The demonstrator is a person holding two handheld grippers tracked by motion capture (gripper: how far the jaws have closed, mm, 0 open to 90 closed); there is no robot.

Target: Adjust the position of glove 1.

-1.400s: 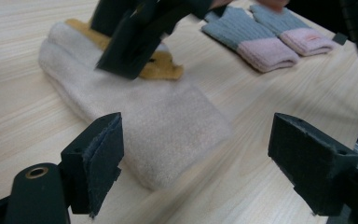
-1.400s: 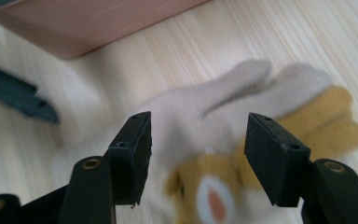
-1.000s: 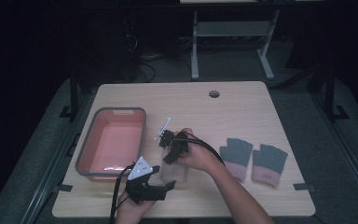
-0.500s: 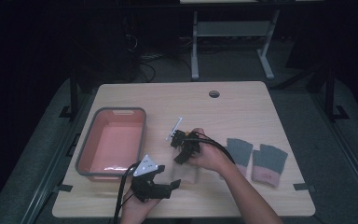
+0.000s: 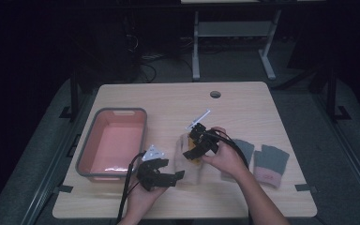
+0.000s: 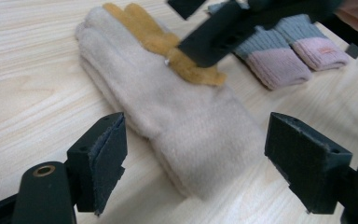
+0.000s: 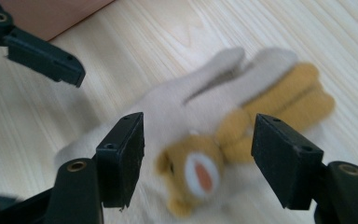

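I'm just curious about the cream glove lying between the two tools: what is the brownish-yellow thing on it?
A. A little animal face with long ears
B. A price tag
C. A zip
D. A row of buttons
A: in the right gripper view the cream glove carries a brownish-yellow animal figure with a white muzzle, and its long ears lie along the glove's fingers.

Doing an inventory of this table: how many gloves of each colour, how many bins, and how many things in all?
Beige gloves: 1
Grey-and-pink gloves: 2
Pink bins: 1
Total: 4
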